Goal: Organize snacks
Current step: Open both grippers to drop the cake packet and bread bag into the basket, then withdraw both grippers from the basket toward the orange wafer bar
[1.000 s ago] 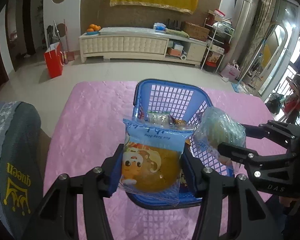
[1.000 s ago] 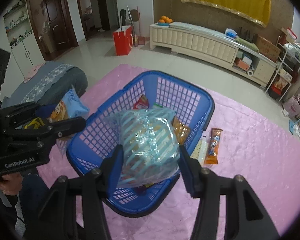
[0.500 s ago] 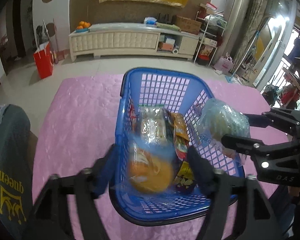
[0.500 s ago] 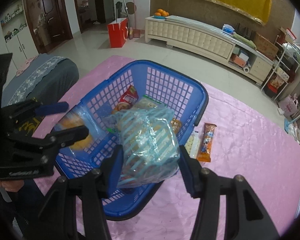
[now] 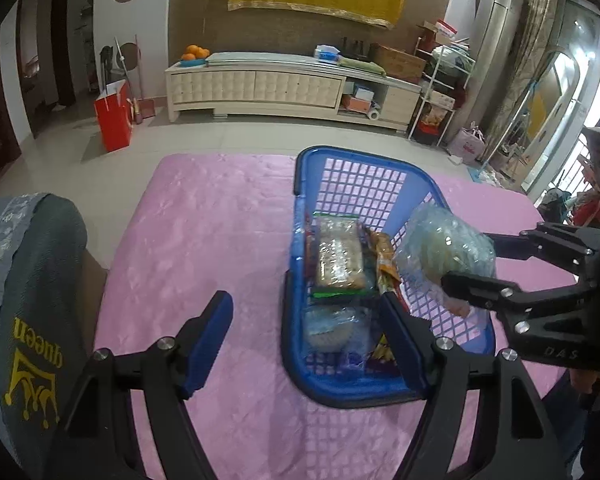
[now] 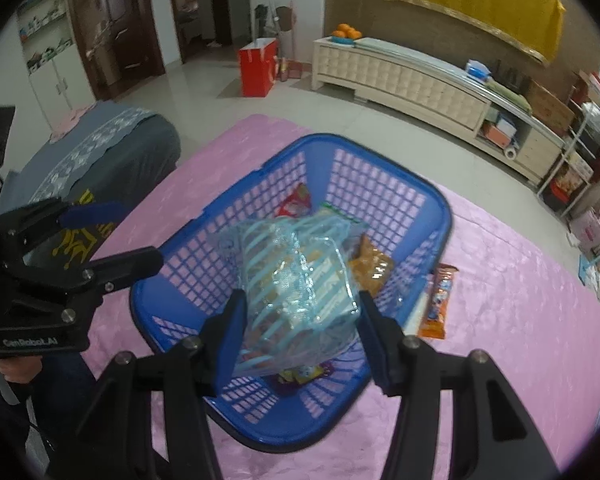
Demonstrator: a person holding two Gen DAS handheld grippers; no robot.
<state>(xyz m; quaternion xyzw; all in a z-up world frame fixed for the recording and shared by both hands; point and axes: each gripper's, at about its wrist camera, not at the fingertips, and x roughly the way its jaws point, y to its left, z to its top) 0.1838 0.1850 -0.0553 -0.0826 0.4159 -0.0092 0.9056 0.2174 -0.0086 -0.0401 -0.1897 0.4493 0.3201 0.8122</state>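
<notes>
**Two wrist cameras, both aimed down at one basket**

Left wrist view: looks steeply down along its own fingers from the near edge of the pink tablecloth [image 5: 204, 240]; the blue basket [image 5: 300, 312] sits close, toward 1 o'clock, the cream cabinet [image 5: 260, 88] far off at 12.

Right wrist view: also tilted steeply down, closer still, with the basket [image 6: 440, 216] filling the centre and the cabinet [image 6: 400, 76] at 1 o'clock.

Shared: basket, tablecloth [image 6: 520, 300], cabinet, and the grey chair back [image 5: 32, 280] [image 6: 112, 148]; each view catches the other gripper at its edge.

"queen" on grey cushion [image 5: 32, 320], "DAS" on right tongs [image 5: 452, 292]
</notes>
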